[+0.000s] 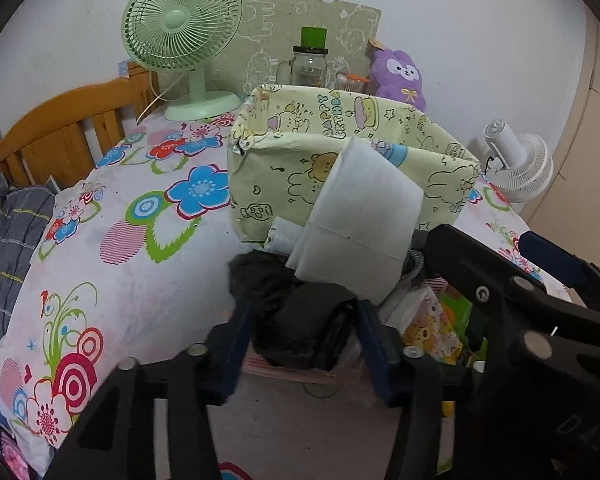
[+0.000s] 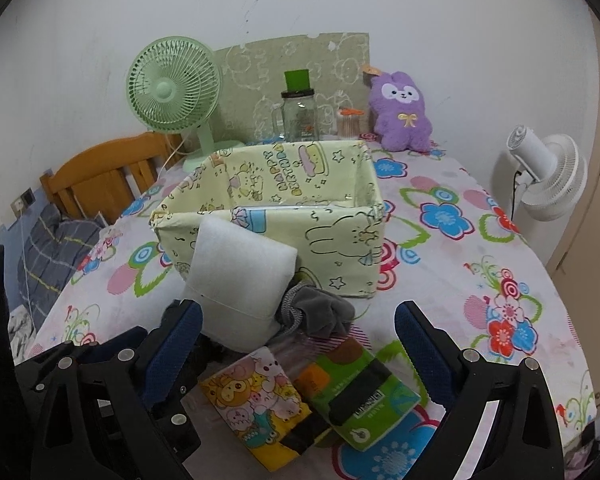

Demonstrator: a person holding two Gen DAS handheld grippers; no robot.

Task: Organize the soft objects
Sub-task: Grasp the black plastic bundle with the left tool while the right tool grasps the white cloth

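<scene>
The left claw (image 1: 304,332) grips a black bundle (image 1: 300,320) near the pile; the right claw (image 2: 298,344) hangs open over two tissue packs (image 2: 312,396). Pickup seems underway. Next: lift the bundle into the far yellow box (image 2: 340,240).

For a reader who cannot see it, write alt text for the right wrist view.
An open right gripper hovers over two tissue packs, a white foam roll and a grey pouch, before a yellow cartoon-print box on a flowered tablecloth.
</scene>
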